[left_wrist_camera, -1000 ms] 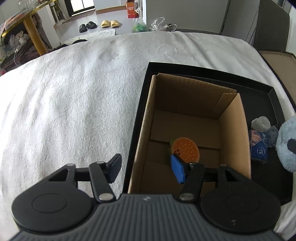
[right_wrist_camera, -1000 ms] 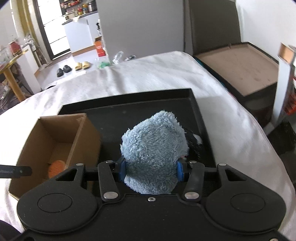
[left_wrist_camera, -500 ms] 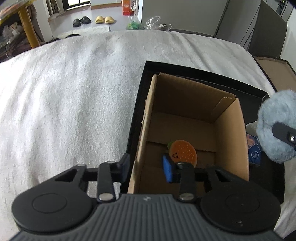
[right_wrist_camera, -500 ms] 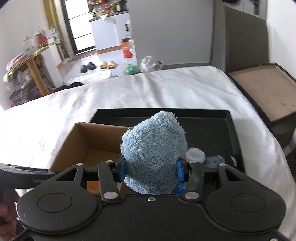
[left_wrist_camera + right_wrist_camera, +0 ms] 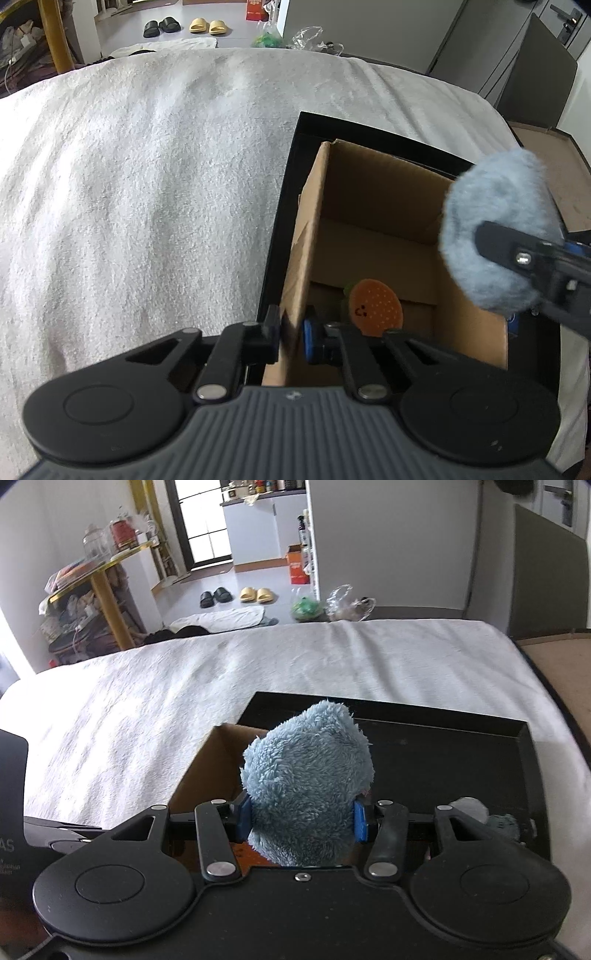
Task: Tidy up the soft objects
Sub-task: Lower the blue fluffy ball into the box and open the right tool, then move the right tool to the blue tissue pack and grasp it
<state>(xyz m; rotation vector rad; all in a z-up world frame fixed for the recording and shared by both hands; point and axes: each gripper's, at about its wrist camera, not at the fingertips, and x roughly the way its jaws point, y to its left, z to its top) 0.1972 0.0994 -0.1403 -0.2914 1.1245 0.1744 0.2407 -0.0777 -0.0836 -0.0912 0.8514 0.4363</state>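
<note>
At the near wall of the cardboard box (image 5: 373,236), the left gripper (image 5: 290,334) has its 2 pads pinched onto the cardboard edge, steadying the box inside the black tray (image 5: 443,734). Just beyond that grip, an orange round toy (image 5: 375,308) lies on the box floor. To the right and higher, the right gripper (image 5: 302,818) clamps the blue plush toy (image 5: 308,775) between both pads, jaws about as wide as the toy and pressed into its fur. The plush hangs over the box's right wall, above the opening rather than inside it; judged from here, the drop lies down and slightly left, into open floor behind the orange toy. The right hand is the one placed to deliver. Further right, 2 small grey-blue soft items (image 5: 484,814) wait in the tray. Beyond spreads the white blanket (image 5: 147,166), clear room for retreat.
</note>
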